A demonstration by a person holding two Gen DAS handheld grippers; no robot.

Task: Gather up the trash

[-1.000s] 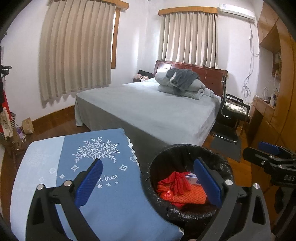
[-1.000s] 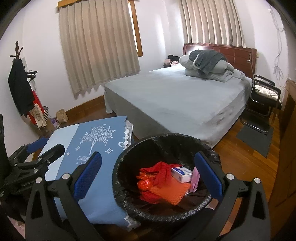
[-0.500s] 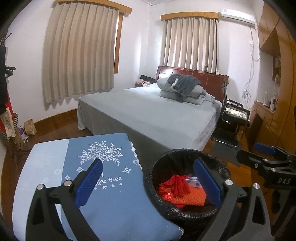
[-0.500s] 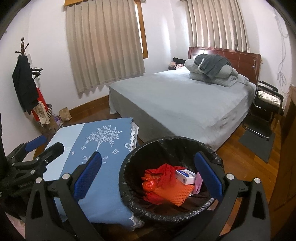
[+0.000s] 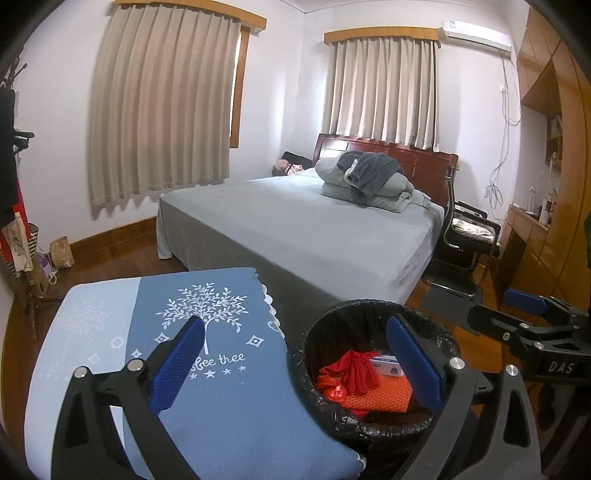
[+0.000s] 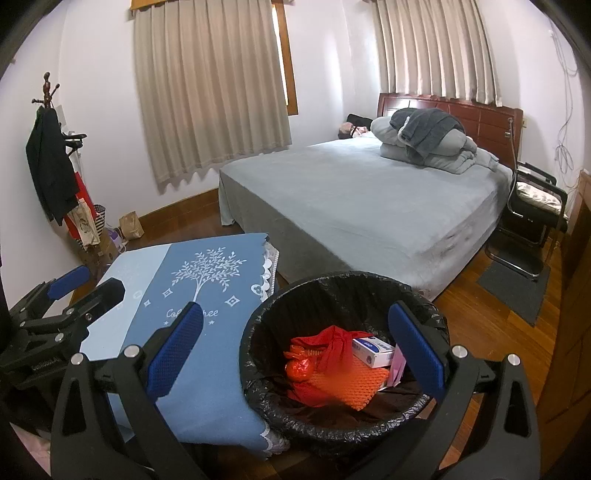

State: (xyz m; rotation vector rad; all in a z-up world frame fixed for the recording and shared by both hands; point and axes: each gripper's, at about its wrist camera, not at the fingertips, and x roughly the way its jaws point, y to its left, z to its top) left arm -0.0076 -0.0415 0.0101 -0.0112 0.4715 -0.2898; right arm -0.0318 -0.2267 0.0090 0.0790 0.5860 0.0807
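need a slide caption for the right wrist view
Open right tool above the lined trash bin holding red wrapping and a small box, beside a blue-clothed table.

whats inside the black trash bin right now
In the trash bin: a red plastic bag, an orange mesh sheet, a white and blue box and something pink. Anything beneath them is covered.

a bedroom with pale walls and a wooden floor [image 6: 487,306]. a bed [image 5: 314,236] in a grey-blue cover carries folded bedding [image 5: 369,181] against a dark red headboard [image 6: 472,114]. beige curtains [image 5: 162,107] hang drawn over two windows. a black chair [image 5: 469,236] sits beside the bed, a coat rack [image 6: 48,147] stands by the left wall, an air conditioner [image 5: 476,35] up high.
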